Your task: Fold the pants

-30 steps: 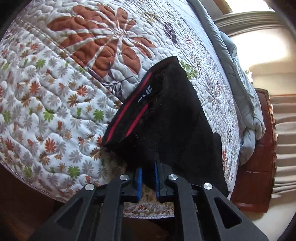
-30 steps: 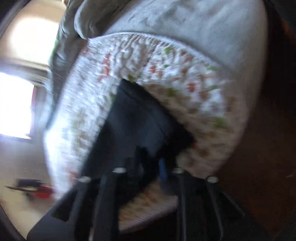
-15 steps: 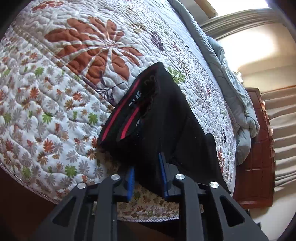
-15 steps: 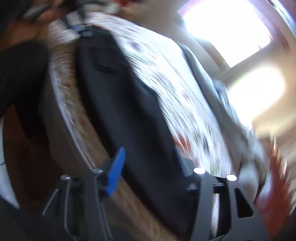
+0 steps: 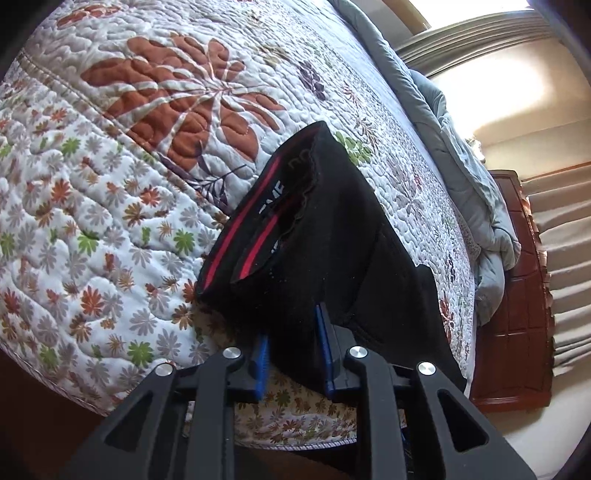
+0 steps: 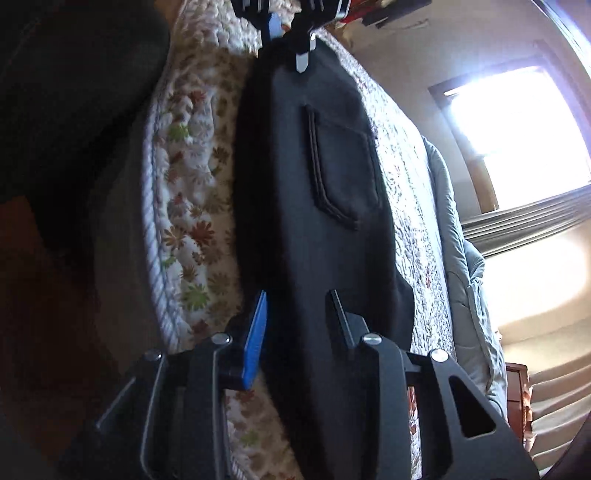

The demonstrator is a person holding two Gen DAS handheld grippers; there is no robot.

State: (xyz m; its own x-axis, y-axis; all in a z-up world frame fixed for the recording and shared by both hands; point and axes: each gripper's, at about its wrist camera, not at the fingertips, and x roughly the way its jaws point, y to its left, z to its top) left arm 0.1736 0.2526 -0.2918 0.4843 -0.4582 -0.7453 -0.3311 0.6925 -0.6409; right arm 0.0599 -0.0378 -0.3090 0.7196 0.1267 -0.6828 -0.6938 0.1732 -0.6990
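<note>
Pants: black, lying along the near edge of the bed, stretching away ahead of the left gripper; in the right wrist view they are running forward from the right gripper toward the other gripper.
Waistband: lying ahead and to the left of the left gripper, showing two red stripes with white letters between them; only something like "ME" is showing, the rest is hidden in the folds.
Pocket: a stitched patch pocket, lying ahead of the right gripper on the upper face of the cloth.
Left gripper: its blue-padded fingers are standing apart with a thick fold of the pants between them; the cloth is filling the gap, and whether the pads are pressing on it I cannot tell.
Right gripper: its fingers are standing apart on either side of the pants, with the blue pad on the left; the cloth is passing between them, and a firm pinch is not showing.
Other gripper, far end: showing at the top of the right wrist view, sitting at the far end of the pants.
Quilt: white with small flowers and one big rust-red leaf pattern, covering the bed under the pants.
Blanket: grey, bunching along the far side of the bed, to the right of the left gripper.
Window: glaring bright, ahead and to the right of the right gripper.
</note>
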